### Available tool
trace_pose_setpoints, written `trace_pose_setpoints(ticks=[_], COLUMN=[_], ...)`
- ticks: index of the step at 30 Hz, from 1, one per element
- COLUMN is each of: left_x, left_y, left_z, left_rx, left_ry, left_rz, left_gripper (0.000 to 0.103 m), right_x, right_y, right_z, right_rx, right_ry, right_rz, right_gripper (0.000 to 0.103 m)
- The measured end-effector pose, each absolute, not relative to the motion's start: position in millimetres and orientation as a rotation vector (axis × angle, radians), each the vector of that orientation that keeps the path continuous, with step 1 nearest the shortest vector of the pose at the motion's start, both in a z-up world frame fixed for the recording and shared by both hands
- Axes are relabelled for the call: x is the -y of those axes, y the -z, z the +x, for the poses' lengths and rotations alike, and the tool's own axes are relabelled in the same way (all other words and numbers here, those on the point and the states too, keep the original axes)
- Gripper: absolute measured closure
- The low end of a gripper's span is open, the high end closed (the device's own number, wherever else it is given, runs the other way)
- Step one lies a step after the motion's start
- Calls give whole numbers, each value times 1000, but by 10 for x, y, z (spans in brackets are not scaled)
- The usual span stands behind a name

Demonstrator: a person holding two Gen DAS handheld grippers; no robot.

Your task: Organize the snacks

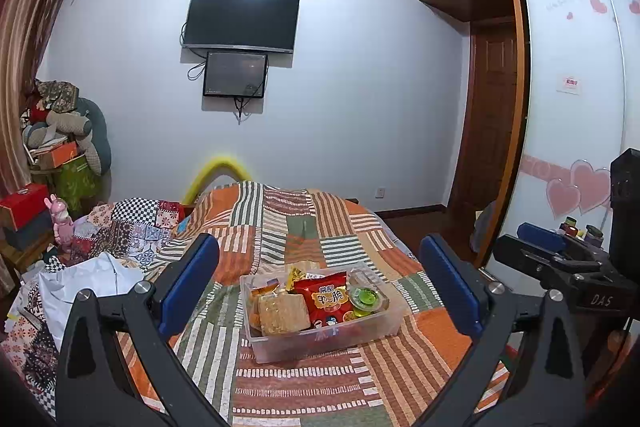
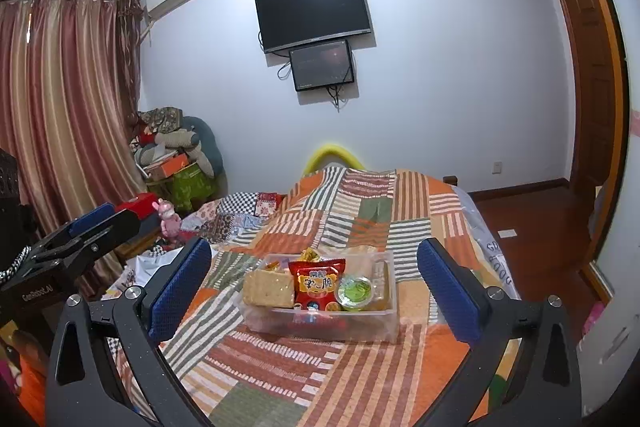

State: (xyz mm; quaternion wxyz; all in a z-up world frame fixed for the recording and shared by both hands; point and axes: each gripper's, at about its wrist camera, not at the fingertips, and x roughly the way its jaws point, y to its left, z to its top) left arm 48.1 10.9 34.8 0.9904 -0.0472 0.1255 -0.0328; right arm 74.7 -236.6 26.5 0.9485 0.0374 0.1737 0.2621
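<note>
A clear plastic bin (image 1: 280, 345) sits on the striped quilt of the bed (image 1: 288, 227). It holds a red snack bag (image 1: 326, 297), a pack of crackers (image 1: 280, 313), a green jelly cup (image 1: 364, 301) and other packets. My left gripper (image 1: 320, 287) is open and empty, raised in front of the bin. The bin also shows in the right wrist view (image 2: 328, 327), with the red bag (image 2: 316, 285), crackers (image 2: 268, 289) and jelly cup (image 2: 354, 291). My right gripper (image 2: 316, 287) is open and empty, raised before the bin.
Crumpled white plastic (image 1: 92, 283) and patchwork fabric (image 1: 128, 223) lie at the bed's left. A pink toy (image 1: 62, 223), boxes and stacked cushions (image 1: 68, 131) crowd the left corner. A wardrobe (image 1: 572, 107) and a door (image 1: 492, 115) stand right. A television (image 1: 240, 21) hangs on the wall.
</note>
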Motion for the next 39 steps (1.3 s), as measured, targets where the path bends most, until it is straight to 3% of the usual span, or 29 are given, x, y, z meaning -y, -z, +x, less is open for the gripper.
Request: trace_pose_setpoints(ticks=[39], left_x=[-90], left_y=[-252], left_z=[522], left_rx=[-289], left_ry=[74], left_rz=[-85], left_gripper=[0], right_x=[2387], right_y=[-249], right_z=[762], right_rx=[-370], right_ry=[-520], right_rz=[64], right_gripper=[0])
